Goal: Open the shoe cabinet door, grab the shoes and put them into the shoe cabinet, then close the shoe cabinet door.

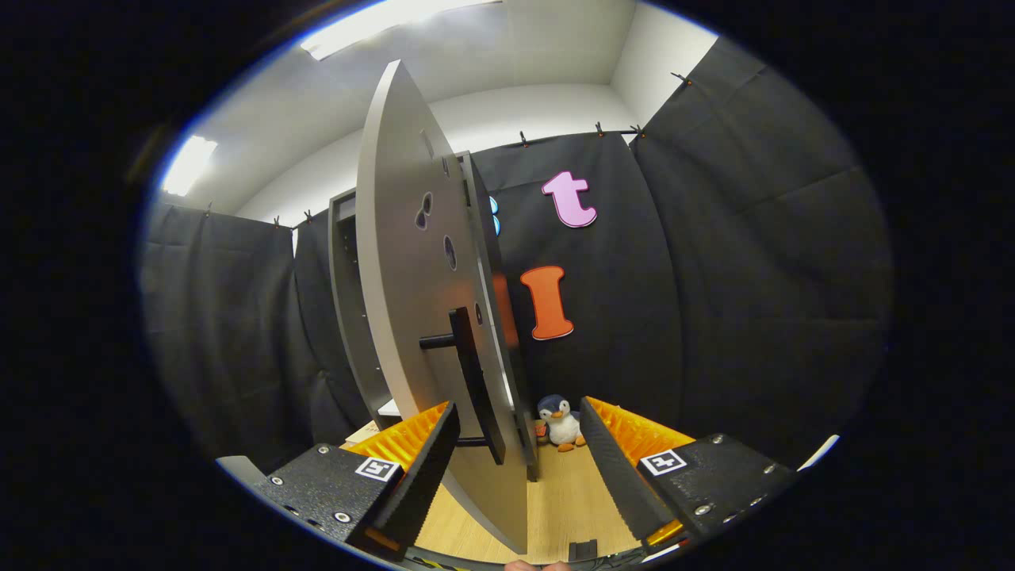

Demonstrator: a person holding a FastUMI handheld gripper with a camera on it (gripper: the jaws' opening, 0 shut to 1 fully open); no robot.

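The grey shoe cabinet door [396, 262] stands swung open, nearly edge-on to me, and reaches down between my fingers. Its black bar handle [474, 373] sits on the door's right face, just ahead of my left fingertip [444, 420] and not touching the right one. My gripper [519, 406] is open, its fingers spread wide on either side of the door's lower edge and handle, pressing on nothing. Behind the door, to its left, I see the grey cabinet body [345, 301] with dark shelves inside.
A small plush penguin [561, 424] sits on the light wooden floor [567, 500] beyond my fingers, against the black cloth wall [714, 301]. More black cloth hangs to the left of the cabinet.
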